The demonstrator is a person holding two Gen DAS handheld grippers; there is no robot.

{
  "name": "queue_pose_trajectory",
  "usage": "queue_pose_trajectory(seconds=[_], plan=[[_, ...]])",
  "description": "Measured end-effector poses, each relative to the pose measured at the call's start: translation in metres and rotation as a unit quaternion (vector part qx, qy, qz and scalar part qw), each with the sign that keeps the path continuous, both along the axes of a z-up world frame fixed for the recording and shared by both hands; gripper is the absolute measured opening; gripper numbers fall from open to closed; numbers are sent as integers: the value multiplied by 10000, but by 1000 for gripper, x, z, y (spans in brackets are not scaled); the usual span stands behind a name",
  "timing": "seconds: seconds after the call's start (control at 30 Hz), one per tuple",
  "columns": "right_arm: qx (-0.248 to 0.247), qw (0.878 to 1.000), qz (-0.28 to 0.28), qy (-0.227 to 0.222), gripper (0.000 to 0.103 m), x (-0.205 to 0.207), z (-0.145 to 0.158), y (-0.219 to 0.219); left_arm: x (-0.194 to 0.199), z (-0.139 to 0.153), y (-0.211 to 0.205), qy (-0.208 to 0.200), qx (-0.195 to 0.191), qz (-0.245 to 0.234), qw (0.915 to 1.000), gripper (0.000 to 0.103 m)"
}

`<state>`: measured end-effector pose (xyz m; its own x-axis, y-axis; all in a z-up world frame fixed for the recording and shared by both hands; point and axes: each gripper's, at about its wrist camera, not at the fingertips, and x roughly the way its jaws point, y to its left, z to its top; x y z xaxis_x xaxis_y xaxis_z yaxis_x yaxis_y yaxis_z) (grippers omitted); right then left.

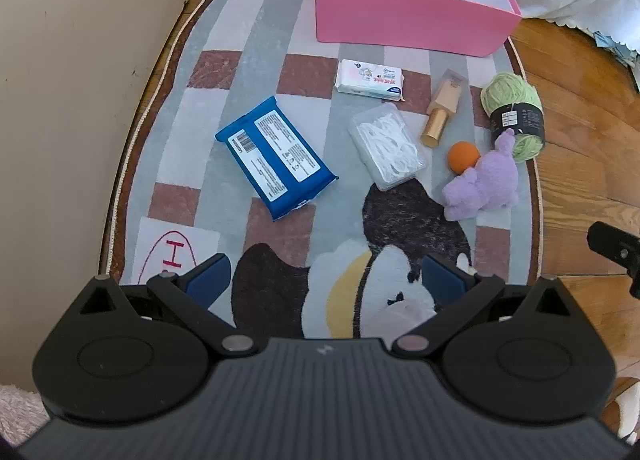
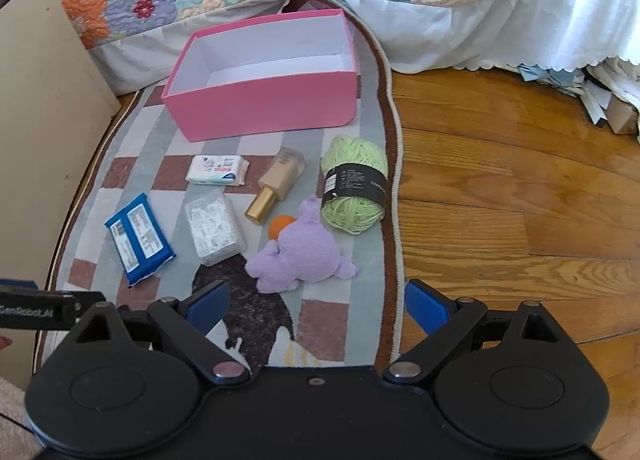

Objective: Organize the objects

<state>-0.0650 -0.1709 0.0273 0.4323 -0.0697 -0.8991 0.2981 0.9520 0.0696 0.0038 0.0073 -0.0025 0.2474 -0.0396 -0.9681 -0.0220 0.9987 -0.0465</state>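
Both my left gripper and right gripper are wide open and hold nothing. The pink box stands in the upper middle of the frame, and below it the items lie on the rug, blue pack at left, green yarn at right.

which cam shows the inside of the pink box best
The right wrist view: the pink box sits fully in frame, its white floor and all four inner walls visible, nothing inside. In the left wrist view the pink box is cut off by the top edge, showing only part of its interior.
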Motion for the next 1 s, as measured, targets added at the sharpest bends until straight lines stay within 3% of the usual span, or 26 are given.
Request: queue_pose_trajectory(seconds=[0.13, 1.0], plan=[[204, 9997, -79, 114, 97, 0, -3, -4, 1, 0, 2, -22, -4, -6, 10000, 103], [117, 9996, 228, 71, 97, -7, -2, -2, -1, 12, 3, -227, 99, -90, 9997, 103]])
